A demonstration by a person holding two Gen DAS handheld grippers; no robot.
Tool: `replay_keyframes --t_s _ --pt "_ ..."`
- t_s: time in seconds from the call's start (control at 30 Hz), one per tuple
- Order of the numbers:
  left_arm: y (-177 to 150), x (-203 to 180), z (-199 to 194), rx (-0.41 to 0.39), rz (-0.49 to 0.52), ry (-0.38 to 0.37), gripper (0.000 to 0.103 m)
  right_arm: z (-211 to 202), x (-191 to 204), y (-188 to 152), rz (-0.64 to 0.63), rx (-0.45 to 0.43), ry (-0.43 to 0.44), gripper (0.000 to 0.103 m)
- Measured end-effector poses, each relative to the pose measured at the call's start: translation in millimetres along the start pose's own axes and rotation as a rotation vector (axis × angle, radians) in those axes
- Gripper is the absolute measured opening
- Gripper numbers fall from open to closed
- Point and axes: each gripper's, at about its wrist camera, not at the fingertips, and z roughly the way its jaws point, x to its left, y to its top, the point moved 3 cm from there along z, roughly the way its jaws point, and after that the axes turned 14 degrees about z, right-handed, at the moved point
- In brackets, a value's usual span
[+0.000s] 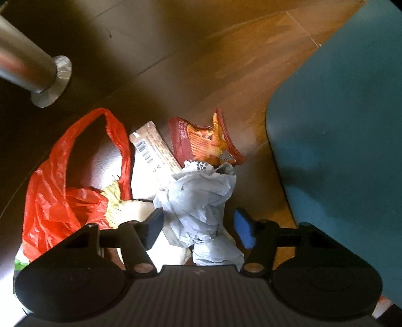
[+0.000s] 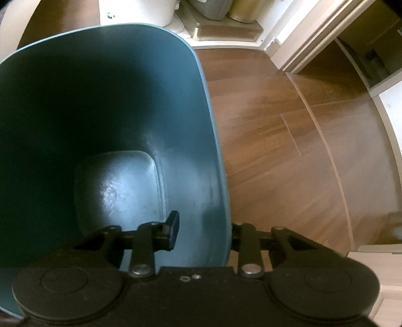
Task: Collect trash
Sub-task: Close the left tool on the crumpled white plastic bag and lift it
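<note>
A crumpled grey plastic wad (image 1: 198, 198) lies on the wooden floor between the fingers of my left gripper (image 1: 198, 226), which points straight down. Its jaws stand open: the left pad brushes the wad and a thin gap shows at the blue right pad. Beside the wad lie a red plastic bag (image 1: 62, 188), a barcoded wrapper (image 1: 153, 148) and a red snack packet (image 1: 203, 140). The teal bin (image 1: 339, 125) stands to the right. My right gripper (image 2: 203, 234) straddles the wall of the teal bin (image 2: 216, 176), one finger inside and one hidden outside, open; the bin's inside looks bare.
A metal furniture leg (image 1: 32, 70) with a round foot stands at the upper left of the trash. Wooden floor (image 2: 289, 151) stretches to the right of the bin. A white door frame (image 2: 314, 40) and metal cans (image 2: 226, 10) stand beyond it.
</note>
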Motion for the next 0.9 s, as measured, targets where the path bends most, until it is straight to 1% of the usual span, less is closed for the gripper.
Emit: replay_keyframes --t_s 0.07,0.1,0.13,0.2,0.23,0.27,0.33,0.37,0.43,0.53,0.63,0.73,0.9 --pt "1.4 -2.7 1.4 0.011 -0.007 -0.008 0.05 0.5 -1.6 0.7 0.022 0.004 0.003 0.024" --pt "2.0 -4.1 2.0 0.016 -0.005 -0.005 0.043 1.5 -2.2 0.9 0.03 0.003 0.002 0.022" --pt "2.0 -7.3 2.9 0.019 0.002 0.0 0.039 0.6 -2.1 -0.2 0.033 0.002 0.0 0.02" --pt "2.7 -10.8 3.7 0.022 0.017 0.012 0.037 1.9 -2.6 -1.3 0.033 0.0 -0.007 0.018" --pt "2.9 -12.8 3.8 0.022 0.022 0.014 0.033 3.6 -3.3 -0.7 0.028 -0.002 -0.008 0.018" --pt "3.6 -13.9 3.8 0.02 0.026 0.013 0.032 4.6 -1.9 -1.7 0.017 -0.007 -0.012 0.018" --pt "5.0 -16.2 3.2 0.016 0.037 0.018 0.028 4.6 -1.3 -2.6 0.003 -0.019 -0.017 0.019" --pt "6.1 -18.0 6.2 0.014 0.039 0.018 0.027 4.3 -1.4 -2.5 0.01 -0.021 -0.013 0.018" --pt "4.8 -17.1 4.5 0.012 0.036 0.014 0.024 4.1 -6.3 -0.6 0.066 -0.017 0.019 0.015" --pt "0.6 -15.2 -0.5 0.01 0.009 0.009 0.023 4.0 -14.7 4.2 0.134 0.003 0.061 0.012" --pt "-2.3 -8.8 -10.5 -0.016 -0.004 0.009 0.022 0.3 -13.8 5.8 0.119 -0.013 0.057 0.012" --pt "-7.0 -12.0 -27.6 -0.047 0.014 0.006 0.021 -5.9 -12.9 7.4 0.123 -0.043 0.043 0.011" --pt "-10.7 -11.9 -59.5 -0.096 0.015 -0.009 0.021 -13.4 -14.9 11.6 0.166 -0.08 0.035 0.012"
